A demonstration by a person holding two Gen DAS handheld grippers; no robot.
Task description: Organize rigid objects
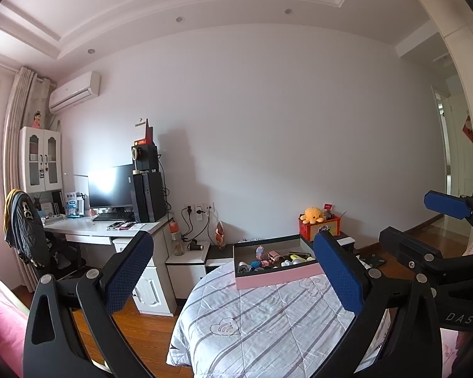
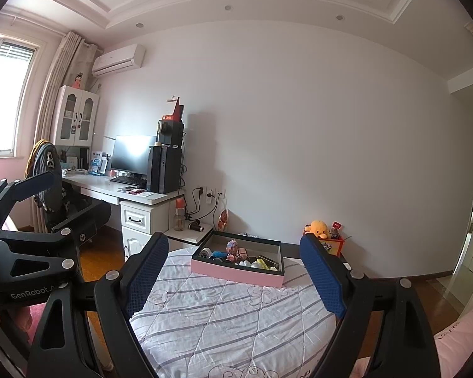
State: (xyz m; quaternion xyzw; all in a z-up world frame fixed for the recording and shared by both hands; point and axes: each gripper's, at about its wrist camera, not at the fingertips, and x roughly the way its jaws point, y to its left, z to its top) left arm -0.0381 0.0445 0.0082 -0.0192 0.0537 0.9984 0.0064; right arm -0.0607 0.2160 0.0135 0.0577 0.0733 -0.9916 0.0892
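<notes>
My left hand-held gripper (image 1: 236, 277) and right hand-held gripper (image 2: 236, 277) both hover wide open and empty above the striped quilt (image 2: 224, 318) on the bed. Farther ahead at twelve o'clock, the pink tray (image 2: 236, 272) sits on the quilt, holding a jumble of small toys (image 2: 233, 250). Beyond it, at one o'clock, a yellow plush (image 2: 318, 228) rests atop a red box (image 2: 335, 245). The bench (image 2: 110, 187) stands far off at ten o'clock.

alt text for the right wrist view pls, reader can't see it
The right gripper, jaws open and empty, points across a bed with a striped quilt toward a pink tray of small items at its far end. The left gripper shows at the left edge, with a desk and monitor behind.
</notes>
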